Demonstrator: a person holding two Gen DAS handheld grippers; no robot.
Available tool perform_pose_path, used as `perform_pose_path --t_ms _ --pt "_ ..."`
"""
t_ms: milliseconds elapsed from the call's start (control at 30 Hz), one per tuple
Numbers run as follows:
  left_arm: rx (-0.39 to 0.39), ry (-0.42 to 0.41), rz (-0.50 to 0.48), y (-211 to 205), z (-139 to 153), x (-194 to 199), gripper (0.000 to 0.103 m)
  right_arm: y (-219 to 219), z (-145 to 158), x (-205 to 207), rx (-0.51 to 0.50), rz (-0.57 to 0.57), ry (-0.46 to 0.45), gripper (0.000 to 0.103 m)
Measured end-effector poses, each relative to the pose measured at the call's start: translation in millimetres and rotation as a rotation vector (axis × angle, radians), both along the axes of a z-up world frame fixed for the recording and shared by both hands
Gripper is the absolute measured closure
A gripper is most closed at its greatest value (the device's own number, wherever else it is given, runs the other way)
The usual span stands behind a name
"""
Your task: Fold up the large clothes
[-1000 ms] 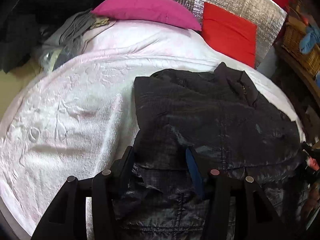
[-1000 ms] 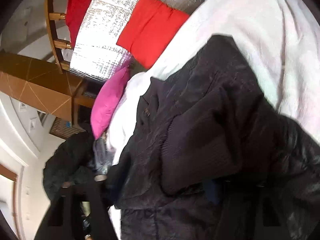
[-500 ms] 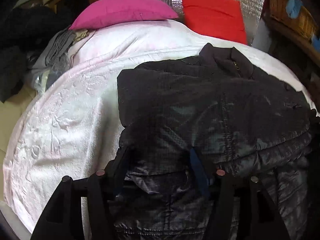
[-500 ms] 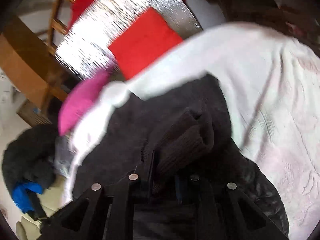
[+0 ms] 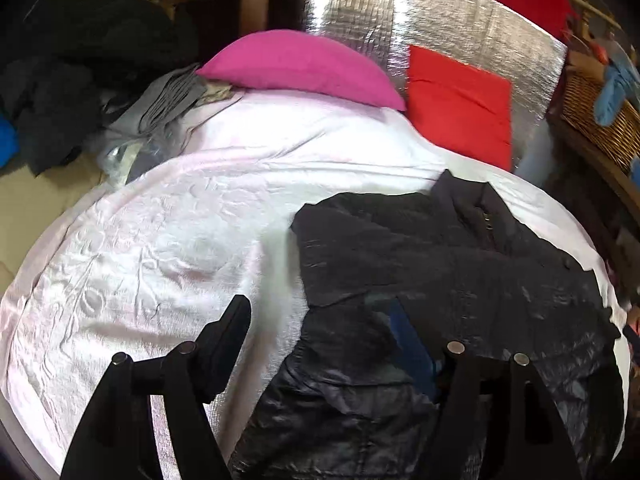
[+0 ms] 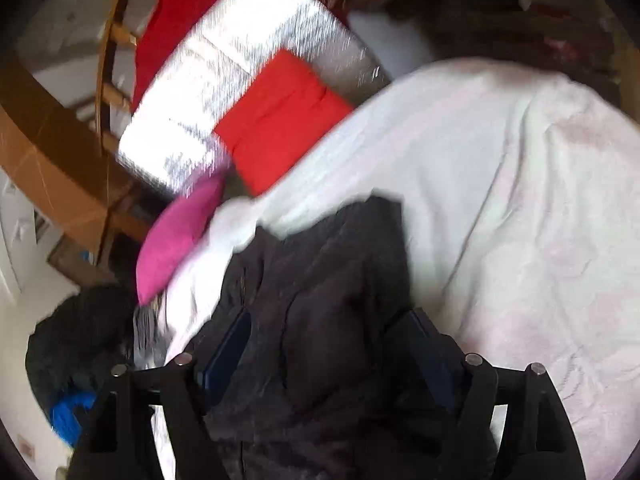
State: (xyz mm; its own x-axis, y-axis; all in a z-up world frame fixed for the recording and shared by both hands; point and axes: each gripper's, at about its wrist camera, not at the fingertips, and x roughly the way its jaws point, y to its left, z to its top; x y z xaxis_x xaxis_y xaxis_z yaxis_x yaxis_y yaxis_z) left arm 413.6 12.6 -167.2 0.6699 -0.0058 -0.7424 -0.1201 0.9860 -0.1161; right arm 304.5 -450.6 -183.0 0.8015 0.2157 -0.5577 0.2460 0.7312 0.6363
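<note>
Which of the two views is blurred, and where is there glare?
Left wrist view: sharp, with strong fisheye bending; glare on the foil panel and sheen on the jacket. Right wrist view: motion blur smears the foil panel, red cushion and jacket edge; the tongs look sharper.

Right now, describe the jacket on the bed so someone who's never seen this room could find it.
Start at the bed with the pale pink bedspread, headed by a magenta pillow and a red cushion. The jacket lies on the side below the red cushion. It is the only dark, shiny quilted garment on the bedspread.
</note>
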Motion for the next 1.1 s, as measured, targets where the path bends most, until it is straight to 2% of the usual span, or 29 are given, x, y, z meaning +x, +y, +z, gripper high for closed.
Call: perform_pose_path --t_ms 33,133,167,233,300,367,433,500,533,600,700,800,900,967,1000,1100 --pt "0.005 0.016 0.006 -0.7 -4.5 3.6 0.03 0.3 0.2 0.7 -0.027 -0.004 0.016 0.021" --pt "0.085 0.069 0.002 -11.2 -16.8 11.7 0.03 6.3 -6.3 10.0 -0.09 0.012 0.077 0.021" --pt "0.125 0.095 -0.011 -18.4 -23.3 15.5 0.03 11.7 -9.7 15.3 -0.121 0.026 0.103 0.022" --pt "0.149 0.124 -0.039 -26.9 -31.5 14.6 0.03 15.6 -15.4 19.8 -0.16 0.046 0.143 0.025" --pt "0.174 0.17 -0.075 -36.5 -43.1 18.2 0.02 24.6 -24.4 29.1 -0.21 0.078 0.211 0.035" --pt "0.207 0.198 -0.094 -42.8 -51.8 19.6 0.019 31.5 -31.9 34.2 -0.269 0.088 0.265 0.041" --pt "0.22 0.194 -0.095 -43.6 -52.7 21.2 0.019 31.9 -30.4 32.5 -0.28 0.086 0.263 0.045" --pt "0.215 0.173 -0.089 -41.7 -46.0 19.8 0.019 32.0 -23.5 30.1 -0.292 0.073 0.245 0.057" --pt "0.212 0.159 -0.087 -42.8 -43.1 17.5 0.019 32.5 -19.5 27.7 -0.303 0.071 0.233 0.059" --pt "0.225 0.138 -0.092 -44.6 -40.9 17.1 0.019 33.4 -19.3 27.6 -0.324 0.083 0.243 0.06" --pt "0.261 0.185 -0.107 -50.5 -54.3 21.8 0.019 39.7 -33.5 35.0 -0.368 0.113 0.302 0.056" --pt "0.267 0.169 -0.095 -50.9 -47.5 20.5 0.019 41.9 -22.1 33.1 -0.377 0.11 0.284 0.054" --pt "0.262 0.111 -0.089 -58.4 -31.9 9.7 0.019 40.9 -4.5 20.2 -0.39 0.081 0.248 0.052" --pt "0.282 0.042 -0.105 -67.5 -17.2 -1.8 0.019 44.0 13.8 7.3 -0.44 0.05 0.177 0.05" --pt "0.29 0.022 -0.109 -71.0 -13.0 -5.7 0.019 44.8 18.9 3.8 -0.448 0.045 0.148 0.045" --pt "0.308 -0.048 -0.129 -85.4 0.6 -22.1 0.019 54.7 33.7 -4.4 -0.433 0.061 0.053 0.043"
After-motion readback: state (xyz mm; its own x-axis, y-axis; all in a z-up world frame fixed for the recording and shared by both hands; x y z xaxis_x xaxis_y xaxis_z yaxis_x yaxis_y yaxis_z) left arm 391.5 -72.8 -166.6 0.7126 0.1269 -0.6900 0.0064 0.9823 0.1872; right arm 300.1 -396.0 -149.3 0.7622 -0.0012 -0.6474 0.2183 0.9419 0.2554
